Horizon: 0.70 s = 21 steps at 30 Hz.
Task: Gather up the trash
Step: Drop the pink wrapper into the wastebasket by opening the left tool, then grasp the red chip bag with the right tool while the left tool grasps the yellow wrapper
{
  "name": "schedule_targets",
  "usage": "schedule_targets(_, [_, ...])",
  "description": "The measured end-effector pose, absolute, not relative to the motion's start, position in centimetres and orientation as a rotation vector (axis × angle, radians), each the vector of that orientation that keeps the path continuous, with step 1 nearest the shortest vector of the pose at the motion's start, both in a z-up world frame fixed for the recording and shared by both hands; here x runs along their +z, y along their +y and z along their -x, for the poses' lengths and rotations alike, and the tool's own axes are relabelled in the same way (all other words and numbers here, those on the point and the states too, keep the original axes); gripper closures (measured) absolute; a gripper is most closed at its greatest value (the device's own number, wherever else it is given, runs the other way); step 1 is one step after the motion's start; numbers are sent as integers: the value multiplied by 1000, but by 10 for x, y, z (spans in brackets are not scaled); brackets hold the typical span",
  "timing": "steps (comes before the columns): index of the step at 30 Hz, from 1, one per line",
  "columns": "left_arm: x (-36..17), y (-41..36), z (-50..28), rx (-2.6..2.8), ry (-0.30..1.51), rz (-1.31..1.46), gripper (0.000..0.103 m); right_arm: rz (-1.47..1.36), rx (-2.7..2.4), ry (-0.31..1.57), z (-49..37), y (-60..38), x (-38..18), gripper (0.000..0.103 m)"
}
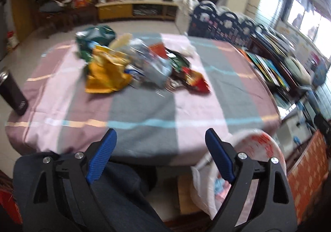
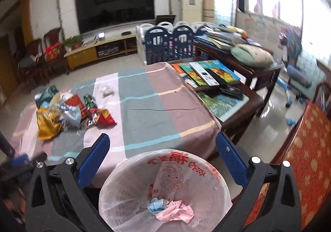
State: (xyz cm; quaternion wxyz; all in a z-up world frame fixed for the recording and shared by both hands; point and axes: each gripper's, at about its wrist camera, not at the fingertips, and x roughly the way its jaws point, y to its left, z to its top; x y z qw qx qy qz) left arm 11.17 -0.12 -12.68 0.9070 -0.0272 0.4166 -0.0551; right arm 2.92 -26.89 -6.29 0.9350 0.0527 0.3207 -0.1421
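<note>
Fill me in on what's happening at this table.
A person is clearing snack wrappers off the cloth-covered table with two handheld grippers. Both the left gripper and right gripper are open and empty. The bag-lined bin below the right gripper already holds a few crumpled scraps. A wrapper pile waits on the table.

Red "福" (upside down) printed on the bin liner (image 2: 175,161).

right gripper (image 2: 162,150): jaws wide apart, nothing between them | bin (image 2: 128,196): below the jaws, lined with a white red-printed bag, pink and blue scraps (image 2: 169,210) inside | table (image 2: 157,114): striped cloth, heap of snack wrappers (image 2: 68,113) at far left, crumpled white tissue (image 2: 107,89) apart from it
</note>
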Motion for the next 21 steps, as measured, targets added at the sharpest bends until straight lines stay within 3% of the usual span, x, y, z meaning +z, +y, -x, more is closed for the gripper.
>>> schedule_targets(6, [-124, 29, -118, 9, 794, 76, 11, 73, -293, 673, -49, -222, -75, 3])
schedule_targets(14, [-143, 42, -122, 57, 821, 83, 10, -221, -129, 869, -80, -230, -101, 3])
schedule_targets(21, [-154, 49, -126, 83, 832, 88, 10, -174, -125, 896, -100, -211, -112, 3])
